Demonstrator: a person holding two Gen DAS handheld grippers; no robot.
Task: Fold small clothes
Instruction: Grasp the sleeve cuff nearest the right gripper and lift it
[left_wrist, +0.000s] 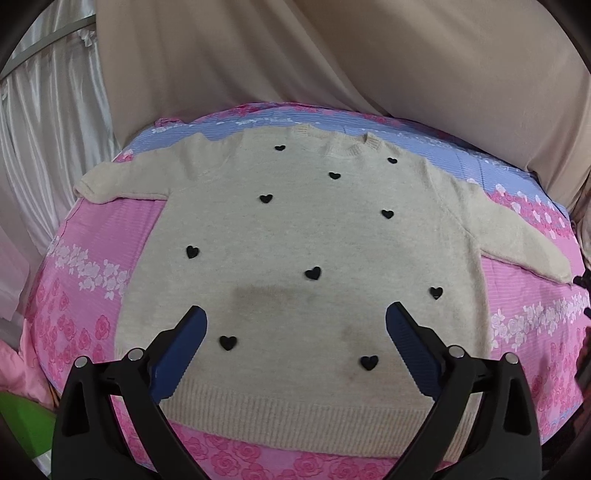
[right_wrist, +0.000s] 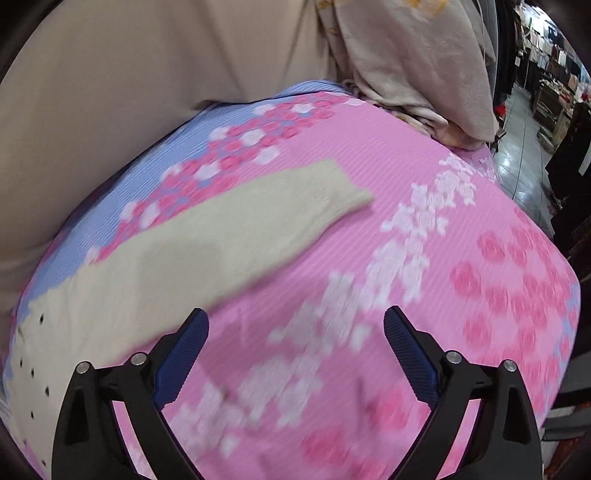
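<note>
Floral bedspread (left_wrist: 85, 280) under splayed left fingers (left_wrist: 192, 332)

Pink-and-blue floral bedspread (left_wrist: 92, 295); cream heart-dotted sweater (left_wrist: 295, 240) flat on it, sleeves spread.

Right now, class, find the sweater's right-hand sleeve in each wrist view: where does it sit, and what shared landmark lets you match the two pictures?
Left wrist view: the sleeve runs from the sweater body down toward the right edge, flat on the bedsheet.
Right wrist view: the same sleeve crosses the left half diagonally, cuff at upper centre.
Shared landmark: the band of white flowers just beyond the cuff.
</note>
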